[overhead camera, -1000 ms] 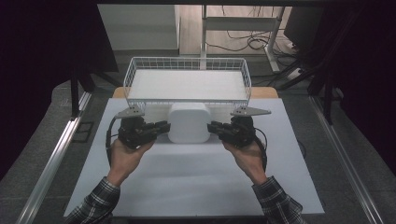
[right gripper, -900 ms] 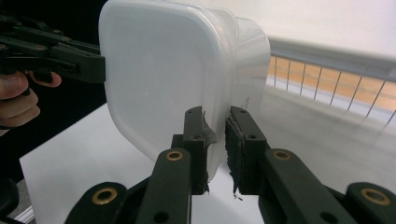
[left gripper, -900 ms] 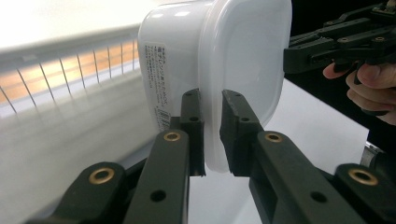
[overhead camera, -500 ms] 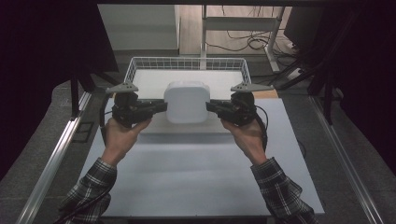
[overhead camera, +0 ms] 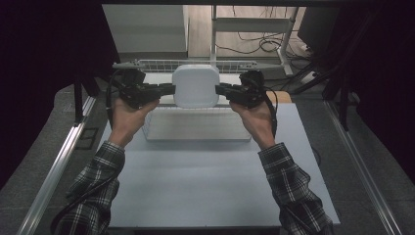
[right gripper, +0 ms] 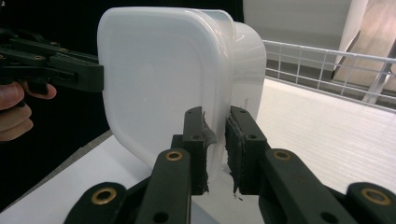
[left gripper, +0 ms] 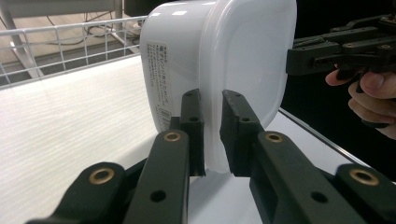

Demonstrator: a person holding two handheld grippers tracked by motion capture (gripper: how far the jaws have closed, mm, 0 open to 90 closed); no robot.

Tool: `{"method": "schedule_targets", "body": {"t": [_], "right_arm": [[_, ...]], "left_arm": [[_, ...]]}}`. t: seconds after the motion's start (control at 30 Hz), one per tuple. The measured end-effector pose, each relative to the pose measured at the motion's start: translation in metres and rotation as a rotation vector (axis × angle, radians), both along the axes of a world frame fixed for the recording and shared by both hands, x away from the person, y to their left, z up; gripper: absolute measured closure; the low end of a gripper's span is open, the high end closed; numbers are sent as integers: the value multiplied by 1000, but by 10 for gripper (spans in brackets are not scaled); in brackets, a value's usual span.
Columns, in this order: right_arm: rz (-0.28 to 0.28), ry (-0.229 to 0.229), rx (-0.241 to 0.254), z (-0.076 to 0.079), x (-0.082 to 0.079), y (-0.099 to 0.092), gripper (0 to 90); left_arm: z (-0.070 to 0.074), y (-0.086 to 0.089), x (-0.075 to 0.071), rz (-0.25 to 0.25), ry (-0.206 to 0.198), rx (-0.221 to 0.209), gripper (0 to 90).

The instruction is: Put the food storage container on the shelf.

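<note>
Container [overhead camera: 195, 85] pinched between both tools, seemingly above wire basket [overhead camera: 186, 65].

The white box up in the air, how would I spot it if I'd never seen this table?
Find the wire basket at the far end of the table. In front of it, the left gripper and right gripper pinch a white plastic tub by its rim. It is the one thing off the table, rounded, with a label on its side.

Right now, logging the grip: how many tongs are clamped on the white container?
2: left tongs grip the white container on its left rim, right tongs on its right rim.
</note>
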State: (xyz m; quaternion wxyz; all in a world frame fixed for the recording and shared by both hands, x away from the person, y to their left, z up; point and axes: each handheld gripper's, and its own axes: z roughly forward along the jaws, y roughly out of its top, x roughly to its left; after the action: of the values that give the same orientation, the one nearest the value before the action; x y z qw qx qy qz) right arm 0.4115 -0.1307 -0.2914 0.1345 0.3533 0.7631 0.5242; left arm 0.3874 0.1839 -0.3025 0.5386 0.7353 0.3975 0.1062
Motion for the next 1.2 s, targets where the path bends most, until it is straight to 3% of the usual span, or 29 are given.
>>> {"method": "schedule_targets", "body": {"t": [0.2, 0.43, 0.8, 1.2], "right_arm": [[-19, 23, -7, -3, 12, 2, 771], [-29, 50, -4, -5, 21, 4, 768], [-31, 68, 13, -6, 27, 6, 708], [-43, 71, 0, -3, 32, 14, 642]], "left_arm": [[-7, -2, 18, 21, 43, -18, 785], [-11, -3, 25, 43, 58, -30, 773], [-11, -3, 26, 24, 50, -73, 652], [-10, -7, 32, 48, 54, -56, 546]]}}
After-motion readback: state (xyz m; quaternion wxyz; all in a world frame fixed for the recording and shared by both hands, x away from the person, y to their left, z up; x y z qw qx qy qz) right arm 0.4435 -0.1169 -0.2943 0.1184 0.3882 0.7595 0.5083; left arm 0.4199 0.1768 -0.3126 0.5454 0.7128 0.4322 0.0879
